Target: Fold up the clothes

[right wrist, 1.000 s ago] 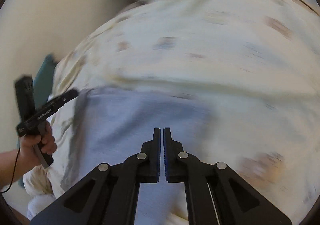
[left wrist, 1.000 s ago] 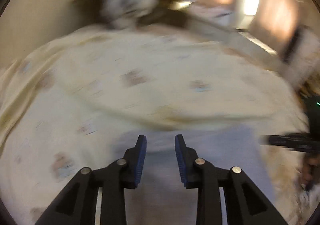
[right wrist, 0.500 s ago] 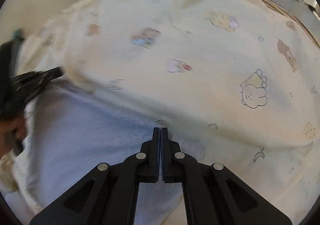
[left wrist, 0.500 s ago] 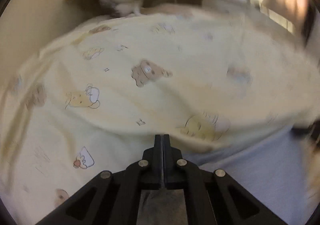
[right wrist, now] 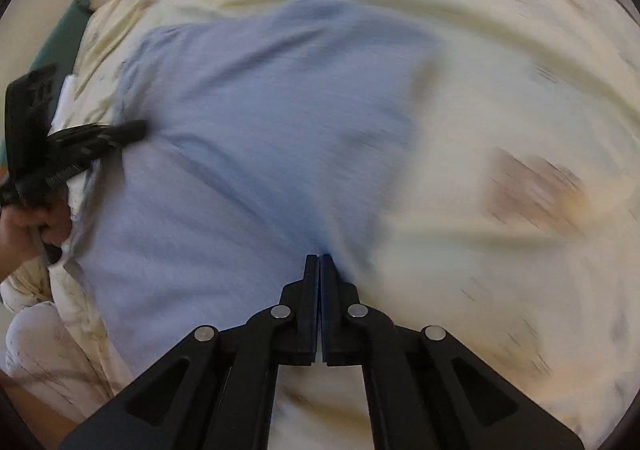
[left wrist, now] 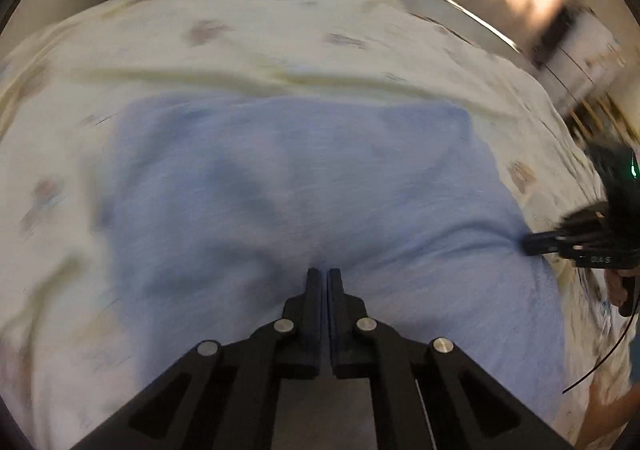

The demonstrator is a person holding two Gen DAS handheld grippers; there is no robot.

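The light-blue garment [left wrist: 304,186] lies spread on the cream printed bedsheet [left wrist: 248,34], reaching from both grippers toward the far side. The left gripper [left wrist: 324,274] is clenched on its near edge, creases radiating from the closed tips. The right gripper [right wrist: 320,260] is likewise clamped on the near edge at the cloth's right corner. With both pinches along the same near hem, the fold probably carries that hem away, over the far part; blur hides finer detail.
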